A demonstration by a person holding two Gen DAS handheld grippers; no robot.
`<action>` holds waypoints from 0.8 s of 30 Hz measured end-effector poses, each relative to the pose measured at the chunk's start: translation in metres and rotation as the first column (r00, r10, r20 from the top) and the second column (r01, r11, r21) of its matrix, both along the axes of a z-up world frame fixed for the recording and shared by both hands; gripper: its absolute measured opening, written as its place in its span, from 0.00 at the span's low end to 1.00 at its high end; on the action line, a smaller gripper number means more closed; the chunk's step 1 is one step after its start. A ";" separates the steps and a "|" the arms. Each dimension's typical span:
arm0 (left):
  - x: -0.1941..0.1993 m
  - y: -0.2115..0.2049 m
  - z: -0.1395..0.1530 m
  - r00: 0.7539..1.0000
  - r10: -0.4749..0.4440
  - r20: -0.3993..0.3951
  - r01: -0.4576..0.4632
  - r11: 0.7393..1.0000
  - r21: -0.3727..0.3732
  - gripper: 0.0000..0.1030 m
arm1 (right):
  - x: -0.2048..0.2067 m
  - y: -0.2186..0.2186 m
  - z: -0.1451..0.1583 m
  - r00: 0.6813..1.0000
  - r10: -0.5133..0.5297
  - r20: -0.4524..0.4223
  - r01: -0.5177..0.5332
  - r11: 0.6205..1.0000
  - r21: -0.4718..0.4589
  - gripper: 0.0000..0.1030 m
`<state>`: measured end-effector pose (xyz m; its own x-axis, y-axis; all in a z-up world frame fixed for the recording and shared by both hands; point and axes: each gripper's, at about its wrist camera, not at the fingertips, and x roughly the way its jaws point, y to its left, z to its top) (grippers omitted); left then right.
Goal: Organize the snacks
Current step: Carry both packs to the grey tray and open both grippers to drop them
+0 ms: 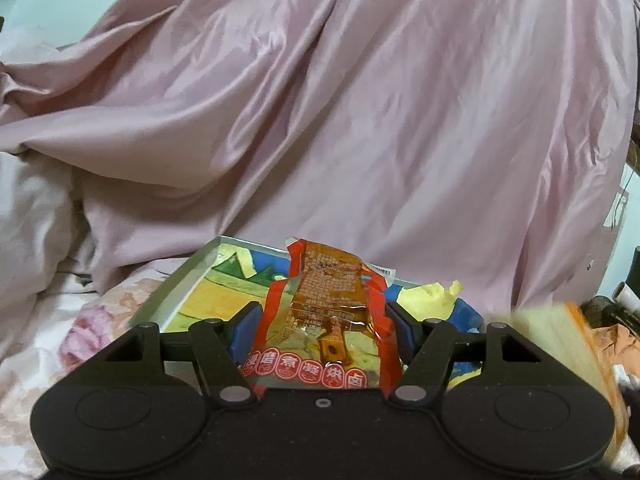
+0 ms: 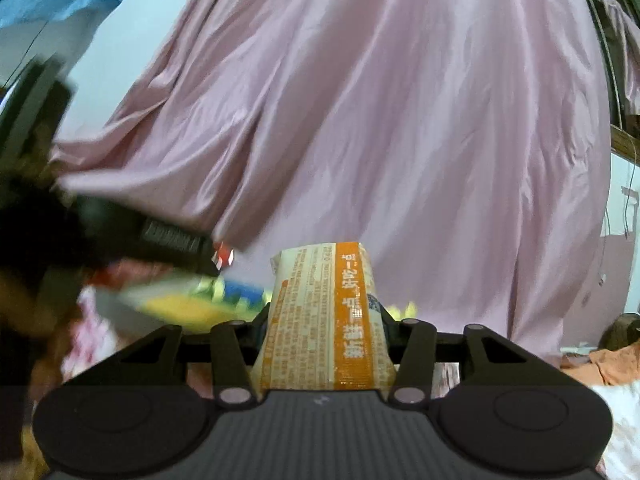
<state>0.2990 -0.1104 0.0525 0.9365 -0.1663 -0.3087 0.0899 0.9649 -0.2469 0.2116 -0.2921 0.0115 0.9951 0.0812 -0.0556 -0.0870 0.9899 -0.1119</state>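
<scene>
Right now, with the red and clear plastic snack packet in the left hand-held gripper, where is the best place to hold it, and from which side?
Hold the red and clear plastic snack packet across its lower half, by the two red side seams, as the left hand-held gripper does, coming from its bottom end. The packet is flat and floppy, so probably a squeeze across the width keeps it upright above the colourful picture tray.
</scene>
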 end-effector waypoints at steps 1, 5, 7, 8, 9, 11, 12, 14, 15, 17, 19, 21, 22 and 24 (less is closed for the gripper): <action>0.004 -0.001 0.000 1.000 -0.001 -0.005 0.001 1.000 -0.006 0.66 | 0.009 -0.004 0.004 1.000 -0.004 0.011 0.004 1.000 0.019 0.51; 0.022 -0.005 -0.001 1.000 -0.010 -0.020 0.011 1.000 0.004 0.66 | 0.046 -0.013 0.011 0.999 -0.004 0.036 0.001 0.996 0.091 0.51; 0.029 -0.008 -0.003 0.999 -0.016 -0.028 0.017 0.999 0.027 0.66 | 0.060 -0.016 0.006 0.999 0.003 0.037 -0.007 0.994 0.106 0.51; 0.032 -0.009 -0.005 0.999 -0.019 -0.036 0.020 0.999 0.039 0.66 | 0.067 -0.018 0.002 1.000 0.007 0.025 -0.010 0.993 0.116 0.51; 0.036 -0.011 -0.006 0.999 -0.018 -0.046 0.020 0.999 0.049 0.66 | 0.073 -0.020 -0.002 1.000 0.010 0.011 -0.012 0.992 0.125 0.51; 0.044 -0.013 -0.010 0.998 -0.016 -0.068 0.020 0.998 0.052 0.66 | 0.084 -0.022 -0.008 1.000 0.013 -0.005 -0.012 0.991 0.136 0.51; 0.049 -0.014 -0.012 0.996 -0.015 -0.084 0.019 0.999 0.048 0.66 | 0.089 -0.023 -0.011 1.000 0.013 -0.001 -0.013 0.990 0.139 0.51; 0.055 -0.013 -0.015 0.995 -0.013 -0.100 0.017 0.999 0.045 0.66 | 0.094 -0.024 -0.013 1.000 0.012 0.005 -0.013 0.990 0.142 0.51; 0.057 -0.014 -0.017 0.994 -0.008 -0.107 0.013 0.999 0.049 0.66 | 0.098 -0.024 -0.014 1.000 0.013 0.002 -0.013 0.989 0.145 0.51; 0.060 -0.016 -0.020 0.993 -0.002 -0.120 0.008 0.998 0.056 0.66 | 0.101 -0.026 -0.013 1.000 0.018 0.000 -0.018 0.987 0.161 0.51; 0.062 -0.020 -0.023 0.991 -0.001 -0.132 0.009 0.998 0.063 0.66 | 0.105 -0.029 -0.013 1.000 0.021 -0.010 -0.019 0.984 0.176 0.51; 0.062 -0.023 -0.024 0.991 0.001 -0.132 0.009 0.997 0.070 0.66 | 0.109 -0.032 -0.009 0.999 0.029 -0.024 -0.024 0.981 0.193 0.52; 0.062 -0.024 -0.025 0.991 -0.001 -0.133 0.010 0.997 0.071 0.67 | 0.110 -0.033 -0.008 0.999 0.035 -0.036 -0.027 0.980 0.198 0.53; 0.066 -0.023 -0.026 0.989 -0.003 -0.148 0.012 0.998 0.059 0.69 | 0.111 -0.035 -0.006 0.998 0.037 -0.053 -0.025 0.978 0.208 0.58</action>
<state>0.3647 -0.1330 0.0260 0.8788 -0.1503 -0.4529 0.0641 0.9777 -0.1999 0.3227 -0.3270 0.0051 0.9877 0.1278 -0.0905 -0.1186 0.9878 0.1011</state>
